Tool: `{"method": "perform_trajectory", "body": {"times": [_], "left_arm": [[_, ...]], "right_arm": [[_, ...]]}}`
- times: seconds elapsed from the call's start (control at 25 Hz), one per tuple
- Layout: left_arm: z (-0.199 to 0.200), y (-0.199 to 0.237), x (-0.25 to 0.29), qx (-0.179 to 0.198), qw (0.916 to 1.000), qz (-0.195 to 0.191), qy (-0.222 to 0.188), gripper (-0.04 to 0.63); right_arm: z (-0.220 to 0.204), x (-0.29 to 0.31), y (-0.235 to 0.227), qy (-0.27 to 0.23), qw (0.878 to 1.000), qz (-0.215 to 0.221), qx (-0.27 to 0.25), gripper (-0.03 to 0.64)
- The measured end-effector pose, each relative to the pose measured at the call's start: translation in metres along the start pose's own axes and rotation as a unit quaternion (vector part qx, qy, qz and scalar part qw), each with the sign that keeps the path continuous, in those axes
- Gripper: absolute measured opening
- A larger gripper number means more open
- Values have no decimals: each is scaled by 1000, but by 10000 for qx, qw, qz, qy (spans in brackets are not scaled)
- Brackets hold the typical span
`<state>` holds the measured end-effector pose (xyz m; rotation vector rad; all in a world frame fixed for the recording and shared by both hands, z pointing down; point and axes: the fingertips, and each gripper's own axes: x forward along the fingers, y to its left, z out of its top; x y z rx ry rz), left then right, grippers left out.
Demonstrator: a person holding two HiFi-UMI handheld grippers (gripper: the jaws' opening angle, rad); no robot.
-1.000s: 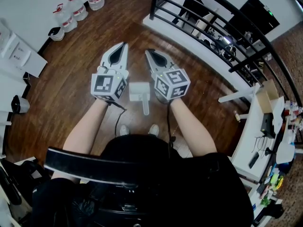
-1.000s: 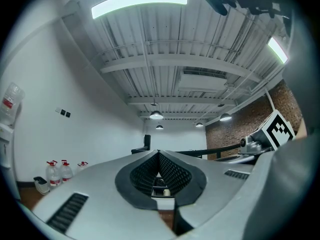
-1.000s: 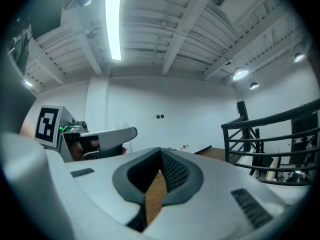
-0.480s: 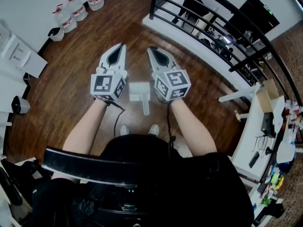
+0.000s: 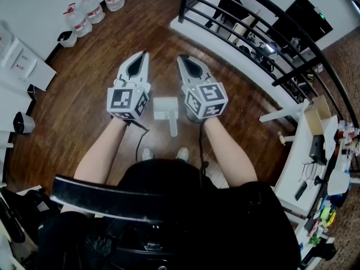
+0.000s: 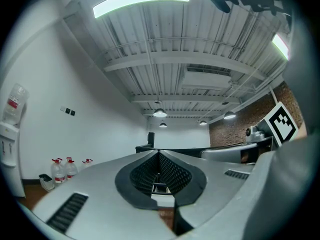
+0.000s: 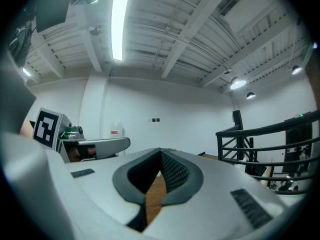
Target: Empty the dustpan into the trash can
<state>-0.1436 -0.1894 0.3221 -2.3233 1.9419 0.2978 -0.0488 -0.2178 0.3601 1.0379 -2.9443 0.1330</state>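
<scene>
Left gripper [image 5: 147, 54] first: clenched, jaws pressed tip to tip, and its own view shows the ribbed black pads [image 6: 175, 171] enclosing a small hollow with nothing gripped in it. Over to the right gripper [image 5: 181, 58]: same story, closed tight, pads [image 7: 175, 173] meeting at the tips, only a sliver of wooden floor [image 5: 84, 94] showing through the gap below them. Both are empty, held side by side at about the same height, near each other but not touching. Each points away from the person towards the white wall [image 7: 165, 109], and each one's marker cube [image 5: 128, 102] faces up at the head camera. Each gripper catches the other at the edge of its own view. Now the dustpan [image 5: 166, 108]: it is white and lies flat on the floor. In the head view it sits between the two grippers, behind their tips and level with the cubes. It is clearly down below them and apart from both, touched by neither. Its handle [image 5: 173, 127] runs back towards the person's shoes [image 5: 147, 153]. Further out, a row of water bottles [image 5: 90, 10] stands along the wall at the upper left. A small dark container sits beside them, though what it is I cannot tell. A black railing [image 5: 253, 21] curves across the upper right.
</scene>
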Motion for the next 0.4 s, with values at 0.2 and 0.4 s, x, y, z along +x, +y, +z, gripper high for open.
{"method": "perform_trajectory", "body": {"times": [0.2, 0.4], "left_arm": [[2, -1, -3, 3, 10000, 15, -17, -6], [5, 0, -9, -5, 10000, 9, -43, -6]], "right_arm": [[0, -2, 3, 1, 10000, 13, -13, 5], [-2, -3, 7, 8, 10000, 9, -11, 5]]}}
